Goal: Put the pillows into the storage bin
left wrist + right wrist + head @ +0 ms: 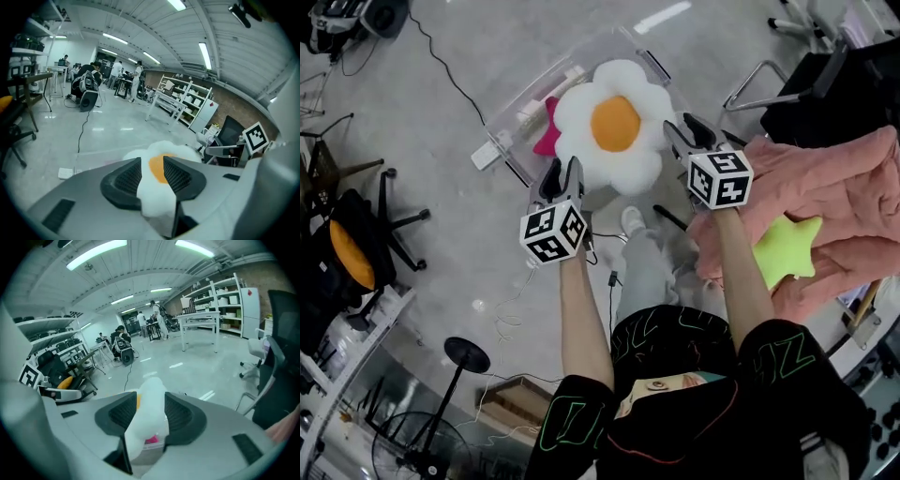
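Left gripper (562, 171) and right gripper (686, 127) each clamp a petal of the white flower pillow (614, 122) over the clear storage bin (523, 105), which stands on a glossy grey floor (469, 187). Beyond are an office chair (806, 89) and white shelving (185, 101).

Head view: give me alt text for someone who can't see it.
The left gripper and right gripper hold a white flower pillow with a yellow centre by its petals over a clear storage bin, where a pink pillow lies. A green star pillow rests on a pink blanket at the right.
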`<action>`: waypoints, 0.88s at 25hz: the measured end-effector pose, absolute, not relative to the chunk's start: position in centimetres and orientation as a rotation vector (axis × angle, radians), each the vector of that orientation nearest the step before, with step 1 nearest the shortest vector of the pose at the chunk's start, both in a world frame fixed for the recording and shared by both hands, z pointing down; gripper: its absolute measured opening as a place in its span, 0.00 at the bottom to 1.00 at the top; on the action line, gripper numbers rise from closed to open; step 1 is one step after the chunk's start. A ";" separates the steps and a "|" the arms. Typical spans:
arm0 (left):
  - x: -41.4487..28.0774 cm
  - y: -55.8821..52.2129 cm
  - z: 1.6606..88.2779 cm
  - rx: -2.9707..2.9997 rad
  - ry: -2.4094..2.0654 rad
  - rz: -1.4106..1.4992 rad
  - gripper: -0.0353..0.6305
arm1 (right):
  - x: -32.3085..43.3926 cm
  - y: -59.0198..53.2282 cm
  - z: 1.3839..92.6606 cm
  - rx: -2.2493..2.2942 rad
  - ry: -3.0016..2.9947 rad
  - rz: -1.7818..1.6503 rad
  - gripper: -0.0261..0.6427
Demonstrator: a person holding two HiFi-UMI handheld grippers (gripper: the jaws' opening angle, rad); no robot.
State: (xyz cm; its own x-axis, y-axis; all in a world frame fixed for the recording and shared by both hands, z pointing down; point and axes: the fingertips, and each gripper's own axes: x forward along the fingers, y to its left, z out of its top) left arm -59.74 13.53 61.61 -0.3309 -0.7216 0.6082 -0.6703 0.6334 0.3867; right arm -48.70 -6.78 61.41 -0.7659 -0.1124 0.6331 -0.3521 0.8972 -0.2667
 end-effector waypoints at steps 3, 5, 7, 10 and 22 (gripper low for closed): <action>-60.1 13.6 61.1 1.089 -2.059 -0.130 0.22 | -48.3 -6.5 61.9 0.350 -2.390 0.537 0.29; -59.7 13.2 61.3 1.099 -2.043 -0.133 0.15 | -47.6 -6.4 62.6 0.349 -2.366 0.558 0.29; -59.2 12.0 61.3 1.136 -2.017 -0.143 0.04 | -47.0 -6.9 62.9 0.348 -2.357 0.592 0.27; -57.3 9.6 60.7 1.237 -1.953 -0.168 0.04 | -45.3 -8.2 62.3 0.384 -2.366 0.606 0.18; -43.3 -0.2 60.4 1.553 -1.674 -0.068 0.04 | -31.8 -11.9 60.0 0.534 -2.435 0.655 0.04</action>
State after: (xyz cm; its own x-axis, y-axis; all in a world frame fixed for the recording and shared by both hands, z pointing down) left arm -43.33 -0.24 60.42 0.1102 -0.8467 0.5205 -0.8015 0.2340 0.5504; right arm -31.80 -11.93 60.02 -0.7657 -0.2253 0.6025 -0.4972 0.8015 -0.3322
